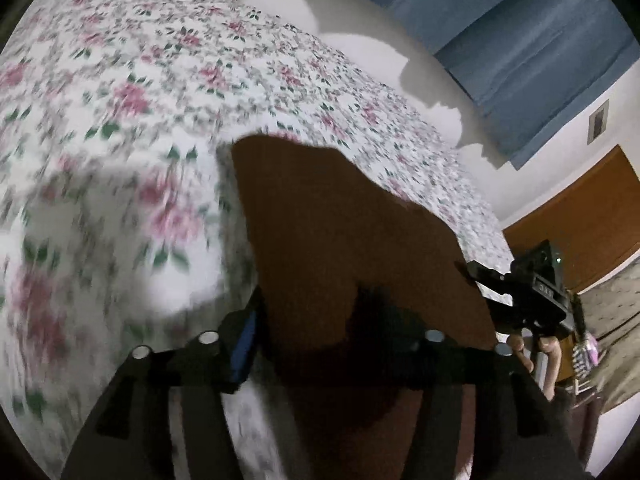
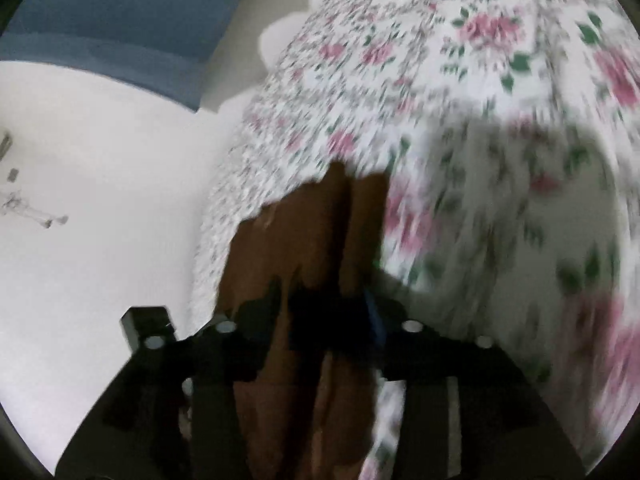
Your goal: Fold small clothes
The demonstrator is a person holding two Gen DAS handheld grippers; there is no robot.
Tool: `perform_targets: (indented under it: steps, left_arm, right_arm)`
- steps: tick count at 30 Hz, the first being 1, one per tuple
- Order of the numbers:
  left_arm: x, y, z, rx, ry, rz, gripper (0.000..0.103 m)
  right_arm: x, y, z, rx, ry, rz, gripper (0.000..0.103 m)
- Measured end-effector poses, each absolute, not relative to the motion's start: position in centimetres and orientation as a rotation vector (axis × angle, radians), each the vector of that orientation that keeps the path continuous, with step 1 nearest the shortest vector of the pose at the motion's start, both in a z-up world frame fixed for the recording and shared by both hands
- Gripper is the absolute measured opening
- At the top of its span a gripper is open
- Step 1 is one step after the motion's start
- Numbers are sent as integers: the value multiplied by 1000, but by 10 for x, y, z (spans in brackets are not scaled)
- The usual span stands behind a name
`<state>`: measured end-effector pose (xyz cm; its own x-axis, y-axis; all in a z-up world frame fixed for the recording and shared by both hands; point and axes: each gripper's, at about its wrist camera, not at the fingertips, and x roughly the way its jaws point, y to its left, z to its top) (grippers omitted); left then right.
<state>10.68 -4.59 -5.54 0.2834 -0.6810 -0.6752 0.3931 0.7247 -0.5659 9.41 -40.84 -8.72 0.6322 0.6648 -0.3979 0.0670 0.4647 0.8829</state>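
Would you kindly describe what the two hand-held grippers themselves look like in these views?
Both are matte black. The left hand-held gripper has angular arms studded with round silver discs and a blue pad on one finger. The right hand-held gripper shows the same silver discs and a blue strip on one finger. From the left wrist view, its boxy black body carries a small green light and a white printed label.

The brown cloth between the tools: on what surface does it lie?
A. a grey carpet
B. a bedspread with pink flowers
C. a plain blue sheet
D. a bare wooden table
B: the brown cloth lies on a white bedspread printed with pink flowers and green leaves, in both wrist views.
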Motion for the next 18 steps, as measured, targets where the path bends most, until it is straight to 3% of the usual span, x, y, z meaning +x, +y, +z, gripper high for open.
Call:
perform_targets:
  steps: [1,6,14,15,17,18]
  left_arm:
    - [98,-42,-55,-321,1067,-741,59]
    - [57,-23,-52,-347,1086,-775,59]
    - [16,-30,-54,-236,1065,-794,59]
    - [15,-33,-53,-217,1060,-792,55]
    - [13,-39,-53,-178,1066,-790,39]
    - [13,-41,-54,-177,1073,-789,31]
  right_arm:
    - [89,-403,-86,1038,836,437,50]
    - [50,-378,-80,982,872,488,56]
    - [14,-351,-80,963,913,550,57]
    - [12,-348,-78,951,915,548,56]
    - [15,-342,-76,918,925,533,44]
    - [15,-341,-78,921,938,520,20]
